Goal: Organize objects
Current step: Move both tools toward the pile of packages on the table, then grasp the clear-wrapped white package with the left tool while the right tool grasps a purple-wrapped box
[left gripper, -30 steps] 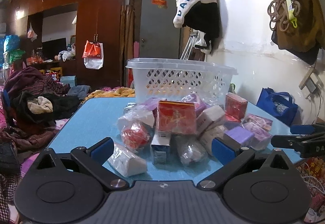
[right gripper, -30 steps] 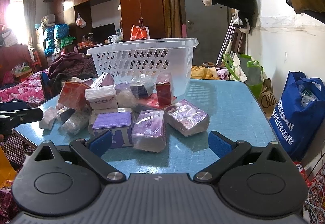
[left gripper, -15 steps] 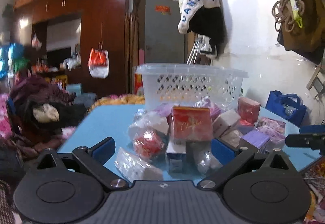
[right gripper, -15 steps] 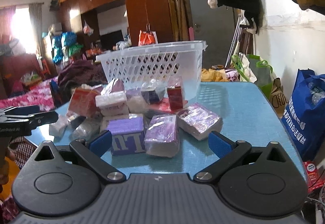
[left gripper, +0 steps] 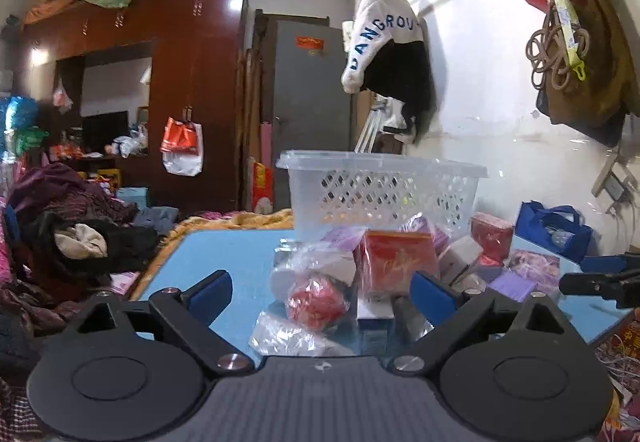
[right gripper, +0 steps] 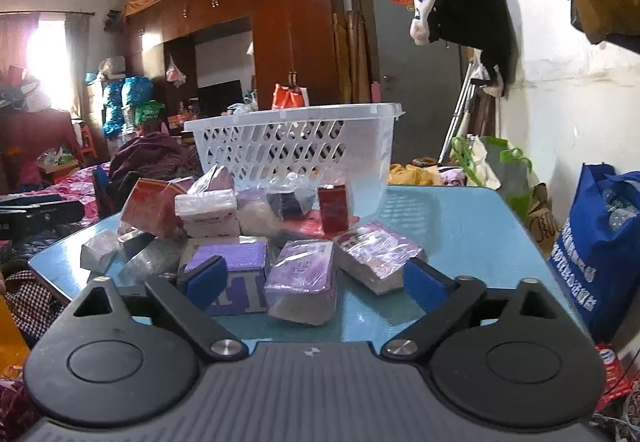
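Note:
A heap of small wrapped goods lies on the blue table [left gripper: 236, 262] in front of a white lattice basket [left gripper: 380, 185]. My left gripper [left gripper: 320, 294] faces the heap's near end. Its jaws are closing, wide apart, with a bagged red ball [left gripper: 316, 302] and a clear packet [left gripper: 288, 334] in the gap, untouched. A red box [left gripper: 396, 262] stands behind them. My right gripper [right gripper: 314, 282] faces the other side of the heap. Its jaws are closing around a purple wrapped pack [right gripper: 302, 282] and a purple box [right gripper: 236, 262], with no pad pressing. The basket [right gripper: 292, 145] stands behind.
The right gripper's fingers [left gripper: 600, 282] reach in at the right edge of the left wrist view. A blue bag [right gripper: 600, 242] stands on the floor right of the table [right gripper: 452, 226]. Piled clothes [left gripper: 80, 242] lie to its left. A wall with hanging bags runs along the right.
Both pairs of jaws have narrowed a little. The left gripper has drawn closer to the heap, so the red ball now lies between its fingers. The right gripper has stayed about where it was.

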The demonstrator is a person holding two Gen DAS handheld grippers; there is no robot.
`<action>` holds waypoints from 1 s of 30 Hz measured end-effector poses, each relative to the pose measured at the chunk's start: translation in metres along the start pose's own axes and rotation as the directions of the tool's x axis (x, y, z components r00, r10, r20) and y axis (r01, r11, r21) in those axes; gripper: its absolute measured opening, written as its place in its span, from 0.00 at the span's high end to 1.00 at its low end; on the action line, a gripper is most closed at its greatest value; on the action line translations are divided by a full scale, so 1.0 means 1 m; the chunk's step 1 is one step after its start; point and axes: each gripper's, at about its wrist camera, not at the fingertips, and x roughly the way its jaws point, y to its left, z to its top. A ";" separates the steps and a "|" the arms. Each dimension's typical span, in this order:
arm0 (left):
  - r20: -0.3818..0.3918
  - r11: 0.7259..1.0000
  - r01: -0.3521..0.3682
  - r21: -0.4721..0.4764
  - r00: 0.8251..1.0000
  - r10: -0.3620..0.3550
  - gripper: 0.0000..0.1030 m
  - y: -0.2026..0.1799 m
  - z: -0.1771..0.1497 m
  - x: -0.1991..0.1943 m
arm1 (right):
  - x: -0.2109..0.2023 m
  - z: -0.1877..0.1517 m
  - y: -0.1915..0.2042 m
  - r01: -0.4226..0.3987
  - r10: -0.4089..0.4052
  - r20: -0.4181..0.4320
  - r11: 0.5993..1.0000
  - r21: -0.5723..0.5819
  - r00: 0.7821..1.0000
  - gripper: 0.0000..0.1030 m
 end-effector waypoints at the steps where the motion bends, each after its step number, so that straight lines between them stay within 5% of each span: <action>1: -0.004 1.000 0.013 0.004 1.000 -0.013 0.08 0.003 -0.003 0.002 | 0.001 -0.001 -0.001 -0.011 0.011 -0.003 1.000 0.001 1.000 0.17; 4: -0.031 1.000 0.020 0.023 0.999 -0.019 0.20 0.007 -0.012 0.008 | 0.002 -0.005 -0.001 -0.026 0.026 -0.009 1.000 -0.002 1.000 0.35; 7: -0.054 0.999 0.046 0.020 0.998 -0.044 0.22 0.011 -0.020 0.009 | 0.006 -0.009 -0.001 -0.039 0.039 -0.019 0.999 -0.002 0.999 0.46; 11: -0.066 0.996 0.081 0.027 0.995 -0.079 0.22 0.008 -0.027 0.013 | 0.012 -0.011 0.004 -0.047 0.046 -0.034 0.999 -0.022 0.998 0.49; 24: -0.123 0.999 0.014 0.046 0.992 -0.008 0.22 0.008 -0.037 0.028 | 0.013 -0.017 0.012 0.018 -0.019 -0.010 0.993 -0.115 1.000 0.54; 26: -0.119 0.999 0.002 0.046 0.993 0.003 0.38 0.007 -0.036 0.029 | 0.008 -0.016 0.011 0.029 -0.028 0.004 0.992 -0.121 1.000 0.55; 30: -0.107 1.000 -0.010 0.018 0.994 0.012 0.40 0.011 -0.035 0.024 | -0.004 -0.011 0.006 0.037 -0.032 0.040 0.992 -0.117 0.999 0.55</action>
